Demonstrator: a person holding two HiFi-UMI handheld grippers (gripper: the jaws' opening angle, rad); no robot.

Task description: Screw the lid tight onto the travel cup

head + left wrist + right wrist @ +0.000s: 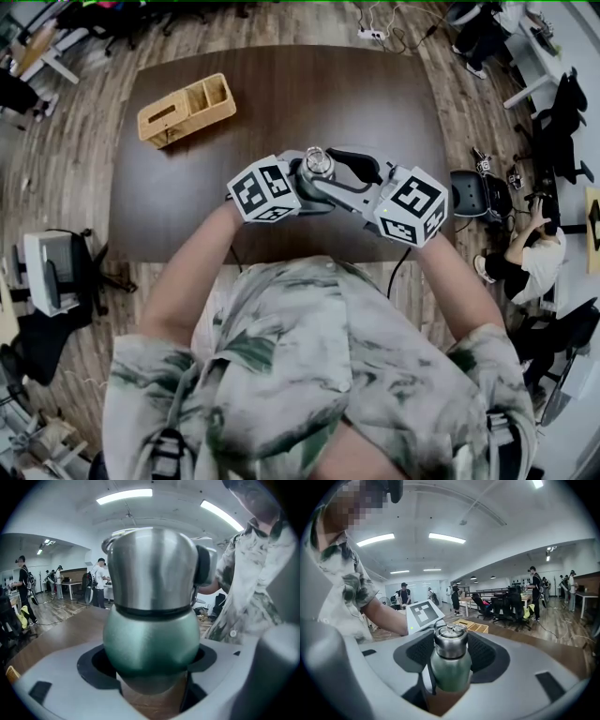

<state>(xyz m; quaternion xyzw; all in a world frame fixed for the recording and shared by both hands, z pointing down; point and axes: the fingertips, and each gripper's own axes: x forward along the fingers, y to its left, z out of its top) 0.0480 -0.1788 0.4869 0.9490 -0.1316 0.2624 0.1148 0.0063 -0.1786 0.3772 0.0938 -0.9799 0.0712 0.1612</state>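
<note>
The travel cup point(317, 173) is held in the air over the table's near edge, close to the person's chest. It has a green body point(151, 639) and a steel lid point(150, 569) with a small ring on top. My left gripper point(151, 667) is shut on the green body, which sits between its dark pads. From the right, my right gripper point(450, 653) reaches across with its black pads point(417, 651) closed on either side of the lid point(450, 641). One of those pads point(204, 564) shows against the lid in the left gripper view.
A light wooden organiser box point(187, 110) lies at the far left of the dark wooden table point(281, 84). Office chairs and a seated person point(525, 253) are on the floor to the right. A grey unit point(47, 272) stands at the left.
</note>
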